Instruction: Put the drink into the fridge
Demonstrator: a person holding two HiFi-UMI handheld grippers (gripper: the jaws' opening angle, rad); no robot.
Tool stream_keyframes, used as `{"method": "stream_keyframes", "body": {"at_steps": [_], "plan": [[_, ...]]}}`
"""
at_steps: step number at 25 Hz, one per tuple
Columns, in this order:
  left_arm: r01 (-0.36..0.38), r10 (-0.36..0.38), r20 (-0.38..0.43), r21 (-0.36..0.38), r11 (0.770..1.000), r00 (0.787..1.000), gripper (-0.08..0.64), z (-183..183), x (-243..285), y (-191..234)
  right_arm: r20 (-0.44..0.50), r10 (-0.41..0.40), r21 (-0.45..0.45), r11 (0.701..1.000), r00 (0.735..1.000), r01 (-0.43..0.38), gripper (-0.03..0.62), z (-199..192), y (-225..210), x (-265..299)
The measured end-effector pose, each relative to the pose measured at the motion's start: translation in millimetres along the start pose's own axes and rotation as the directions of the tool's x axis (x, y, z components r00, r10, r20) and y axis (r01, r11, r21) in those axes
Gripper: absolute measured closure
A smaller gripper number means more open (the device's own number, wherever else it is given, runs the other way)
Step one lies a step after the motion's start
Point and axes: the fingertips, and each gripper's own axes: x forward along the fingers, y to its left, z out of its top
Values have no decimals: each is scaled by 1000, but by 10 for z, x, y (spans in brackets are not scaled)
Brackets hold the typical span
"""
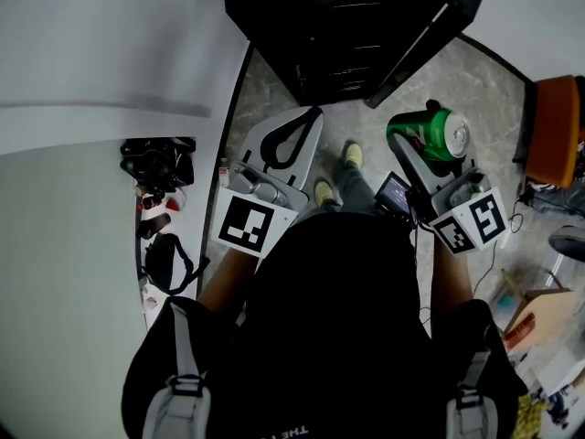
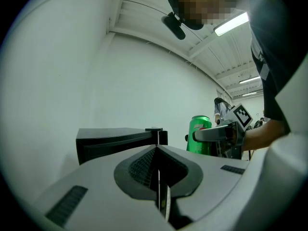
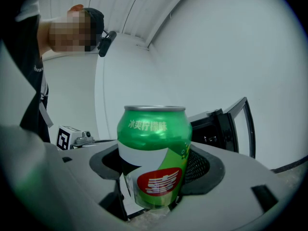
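A green drink can [image 3: 153, 155] with a red logo stands upright between the jaws of my right gripper [image 3: 154, 196], which is shut on it. In the head view the can [image 1: 430, 133] is held out in front of the person at the right, near the small black fridge [image 1: 338, 26] whose door [image 1: 430, 39] stands open. My left gripper [image 1: 291, 140] hangs to the left of the can with its jaws shut on nothing. From the left gripper view the jaws [image 2: 159, 177] meet in a line, and the can [image 2: 200, 134] and the fridge [image 2: 118, 141] show beyond them.
The fridge sits on a grey stone floor [image 1: 494, 90] against a white wall [image 1: 101, 44]. An orange chair [image 1: 556, 126] stands at the right. Cables and clutter [image 1: 539, 318] lie at the lower right. Dark items [image 1: 160, 167] rest on the white surface at the left.
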Motion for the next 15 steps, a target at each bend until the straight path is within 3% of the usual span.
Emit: {"method": "stream_keyframes", "body": {"at_steps": [10,15], "plan": [[-14,14,-27,9,1000,1000,549,-9,507,104,-22,22,-21,1000,1000,-22,252,82,-472,209],[-20,20,-17,15,1000,1000,549,53,574,114,-23,45,-28,999,999,-46,252,114,-491,247]]}}
